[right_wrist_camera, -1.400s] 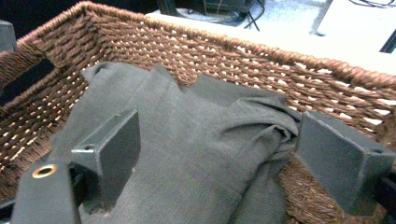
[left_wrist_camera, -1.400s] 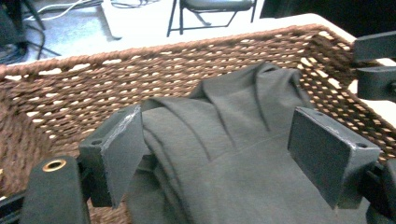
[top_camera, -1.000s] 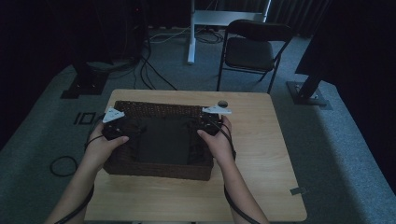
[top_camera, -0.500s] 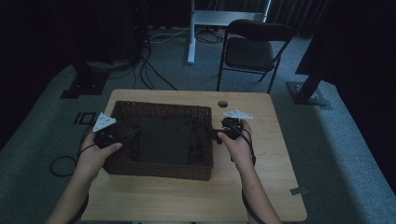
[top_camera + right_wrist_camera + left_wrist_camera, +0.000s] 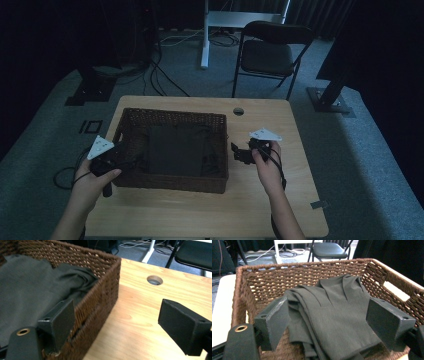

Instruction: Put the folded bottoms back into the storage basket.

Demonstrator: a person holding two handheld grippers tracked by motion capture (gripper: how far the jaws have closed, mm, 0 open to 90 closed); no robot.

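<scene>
wicker basket (image 5: 172, 181) on table (image 5: 280, 210), folded dark cloth (image 5: 176, 149) inside, left gripper (image 5: 116, 161) at basket's left rim (jaws wide, empty), right gripper (image 5: 240, 153) just beside right wall, jaws wide, nothing btwn

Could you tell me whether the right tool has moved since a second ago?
Yes. The right tool has moved from over the basket's far right corner outward and nearer the person, now just outside its right wall.

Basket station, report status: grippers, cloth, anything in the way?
Left gripper open at the basket's left wall. Right gripper open, just outside the right wall. Folded dark cloth lies inside the basket, unheld. Nothing in the way.
</scene>
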